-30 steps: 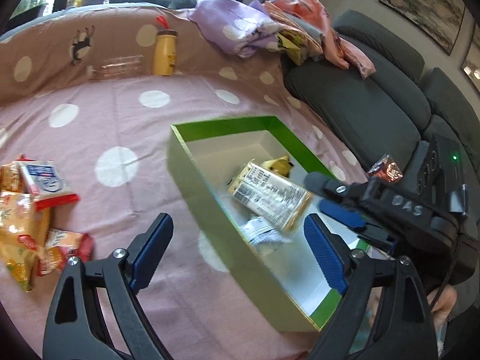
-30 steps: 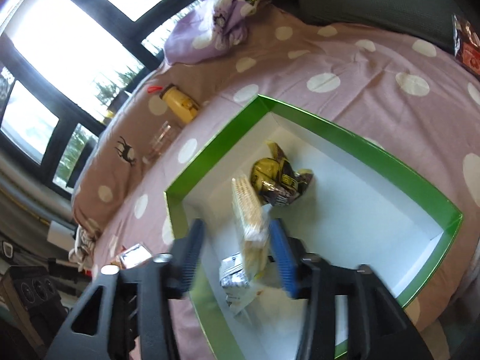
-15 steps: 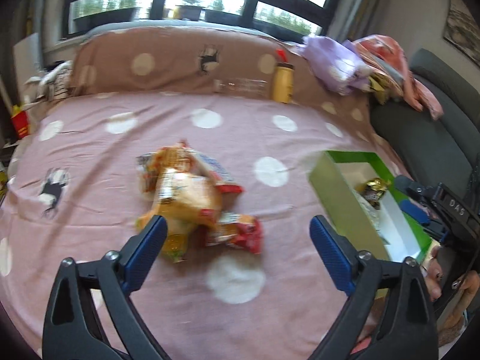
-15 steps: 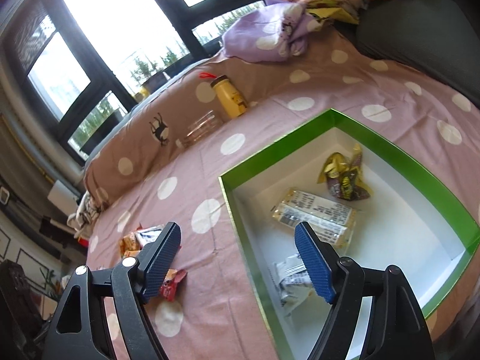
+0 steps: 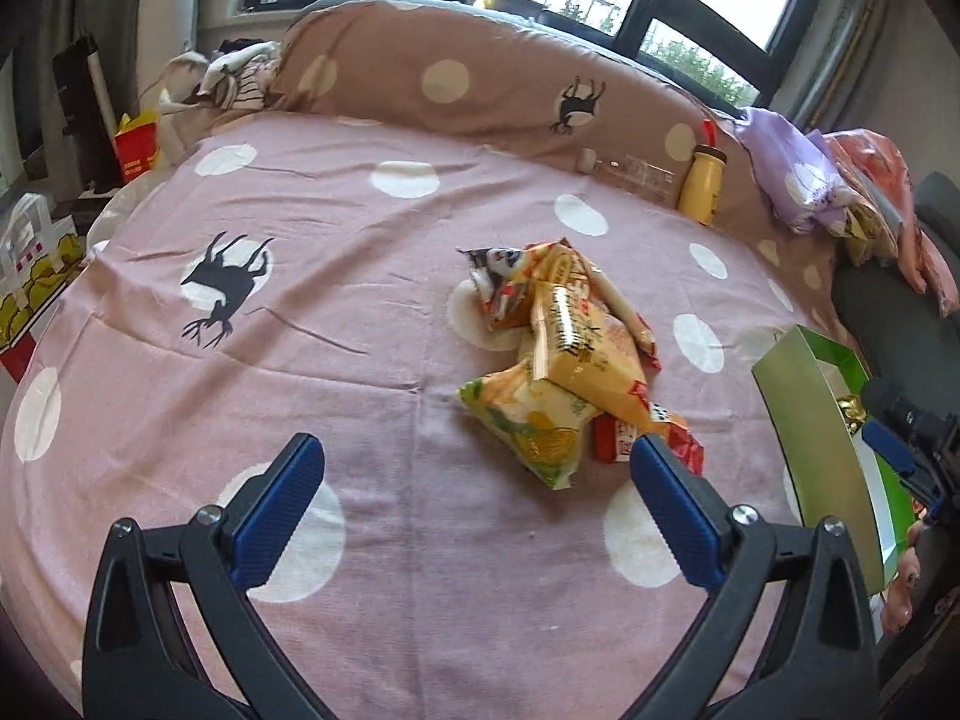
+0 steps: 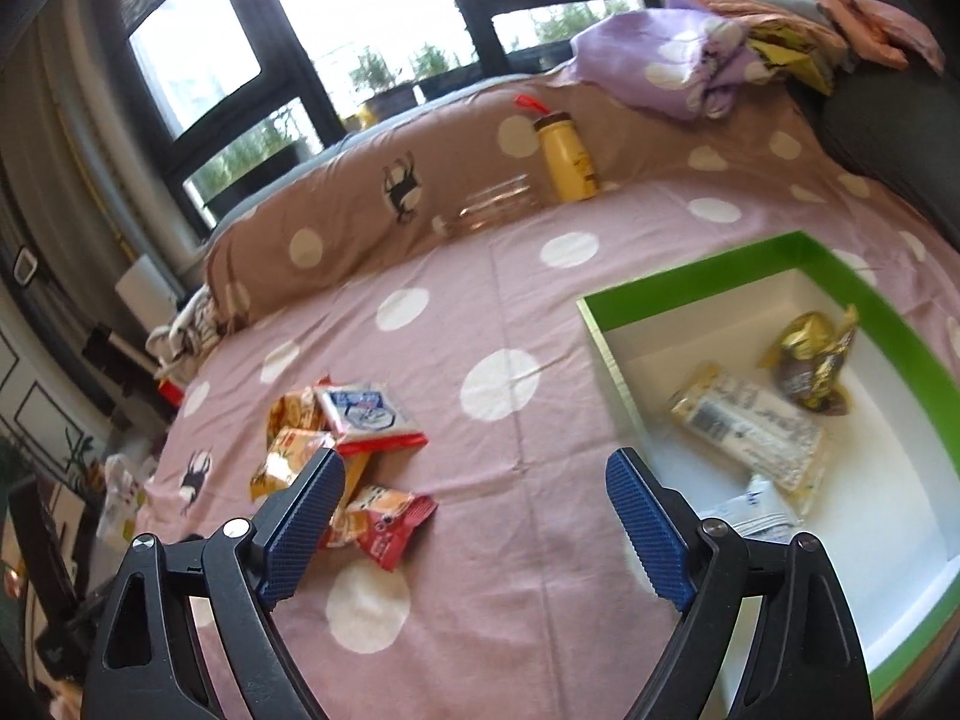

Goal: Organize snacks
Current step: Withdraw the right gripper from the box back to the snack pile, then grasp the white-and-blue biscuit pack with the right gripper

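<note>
The cracker packet, gripped upright between the pads of the right gripper a second earlier, was released and lay flat on the floor of the green box. That gripper's jaws were just being opened, with nothing left between them, and it was drawn back from the box. The left gripper was swung away from the box to the snack pile and widened, empty.
</note>
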